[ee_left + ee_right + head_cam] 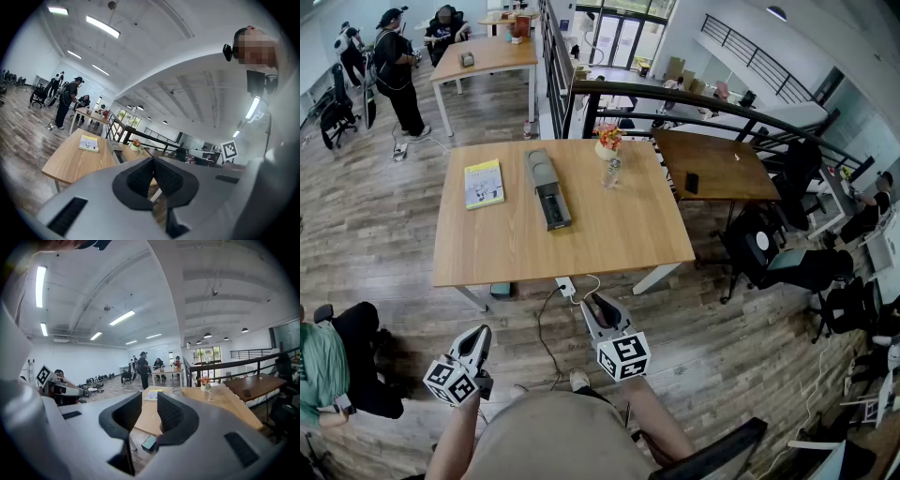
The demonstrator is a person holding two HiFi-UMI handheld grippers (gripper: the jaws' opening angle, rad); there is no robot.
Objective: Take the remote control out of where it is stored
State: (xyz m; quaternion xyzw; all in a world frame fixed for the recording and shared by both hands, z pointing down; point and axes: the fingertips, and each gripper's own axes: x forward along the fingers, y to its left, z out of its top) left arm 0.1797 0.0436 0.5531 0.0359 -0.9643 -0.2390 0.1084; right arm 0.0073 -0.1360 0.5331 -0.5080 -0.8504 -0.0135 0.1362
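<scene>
A long grey storage box point(548, 187) lies on the wooden table point(609, 239), its near half dark; I cannot make out the remote control inside it. The same grey box point(114, 149) shows small in the left gripper view and far off as the grey box point(177, 390) in the right gripper view. My left gripper point(478, 336) hangs low before the table's front edge, pads touching and empty, as the left gripper point(152, 176) shows. My right gripper point(595, 302) is held closer to the table, its jaws drawn in with nothing between them, as the right gripper point(149, 416) shows.
A yellow book point(484, 183) and a flower vase point(609, 155) flank the box. A power strip point(565, 287) with its cable and a teal box point(501, 290) lie under the front edge. A dark table point(712, 164), railing and chairs stand right; a seated person point(328, 366) is left.
</scene>
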